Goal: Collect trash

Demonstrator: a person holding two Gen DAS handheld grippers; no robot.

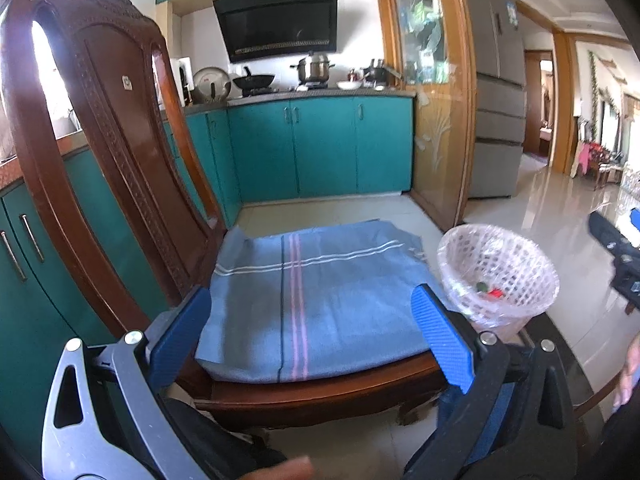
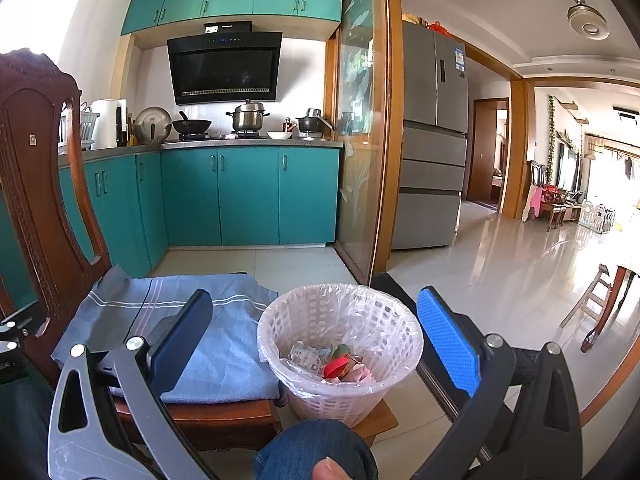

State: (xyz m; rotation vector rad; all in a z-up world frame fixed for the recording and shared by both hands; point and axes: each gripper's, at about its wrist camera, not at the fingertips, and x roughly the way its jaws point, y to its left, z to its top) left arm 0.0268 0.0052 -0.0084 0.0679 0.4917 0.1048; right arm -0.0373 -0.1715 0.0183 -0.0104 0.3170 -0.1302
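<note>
Both claws, left claw [image 1: 310, 334] and right claw [image 2: 314, 336], gape empty; crumpled wrappers [image 2: 334, 364] sit inside white lattice plastic bin [image 2: 340, 404]; nudging its rim could tip it.

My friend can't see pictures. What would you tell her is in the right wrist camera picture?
A white lattice trash basket lined with clear plastic sits between the open fingers of the right tool, with colourful wrappers and scraps at its bottom. To its left is a wooden chair with a blue cloth over the seat, and teal kitchen cabinets stand behind.
</note>
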